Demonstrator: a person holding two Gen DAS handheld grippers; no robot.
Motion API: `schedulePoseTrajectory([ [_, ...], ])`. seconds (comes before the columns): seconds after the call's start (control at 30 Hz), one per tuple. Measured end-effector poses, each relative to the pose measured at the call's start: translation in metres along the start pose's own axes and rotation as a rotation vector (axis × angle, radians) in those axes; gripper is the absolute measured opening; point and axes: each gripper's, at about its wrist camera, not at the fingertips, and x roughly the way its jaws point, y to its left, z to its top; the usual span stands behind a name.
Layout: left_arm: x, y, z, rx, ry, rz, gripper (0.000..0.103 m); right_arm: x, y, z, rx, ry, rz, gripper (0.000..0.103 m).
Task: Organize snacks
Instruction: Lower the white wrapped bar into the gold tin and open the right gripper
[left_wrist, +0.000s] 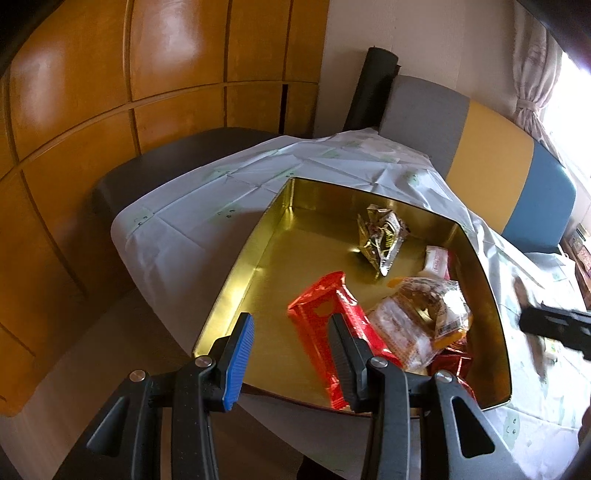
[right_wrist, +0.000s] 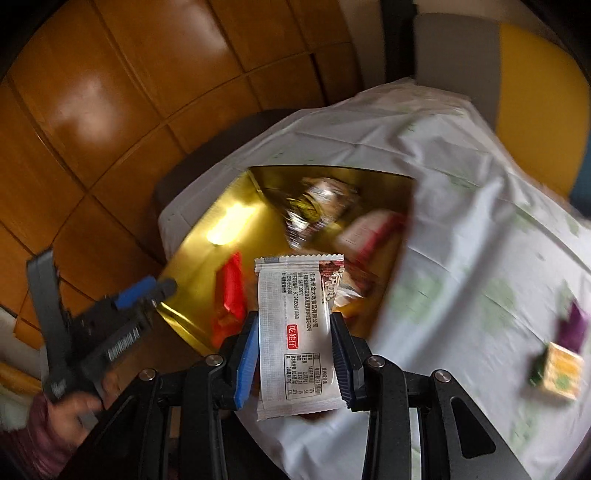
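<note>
A gold tin box (left_wrist: 258, 254) sits on the white tablecloth (left_wrist: 192, 210). In it lie a red packet (left_wrist: 332, 317), a clear bag of snacks (left_wrist: 421, 314), a crumpled gold wrapper (left_wrist: 382, 236) and a pink-white packet (left_wrist: 437, 260). My left gripper (left_wrist: 291, 339) is open and empty above the tin's near edge. My right gripper (right_wrist: 295, 339) is shut on a white snack packet (right_wrist: 295, 332) with a red label, held just short of the tin (right_wrist: 207, 258). The left gripper also shows in the right wrist view (right_wrist: 144, 291).
A small yellow-green box (right_wrist: 559, 373) and a purple packet (right_wrist: 572, 325) lie on the cloth (right_wrist: 461, 221) at the right. A grey, yellow and blue bench (left_wrist: 498, 155) stands behind the table. Wooden cabinets (left_wrist: 110, 92) fill the left.
</note>
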Motion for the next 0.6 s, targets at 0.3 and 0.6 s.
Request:
schedulePoseTrajectory([
  [0.3, 0.008, 0.011, -0.004, -0.021, 0.024, -0.002, 0.042, 0.075, 0.013, 0.039, 0.072, 0.062, 0.024, 0.05],
  [0.6, 0.011, 0.013, -0.006, -0.028, 0.029, -0.003, 0.042, 0.059, 0.01, 0.026, 0.064, 0.028, 0.006, 0.052],
])
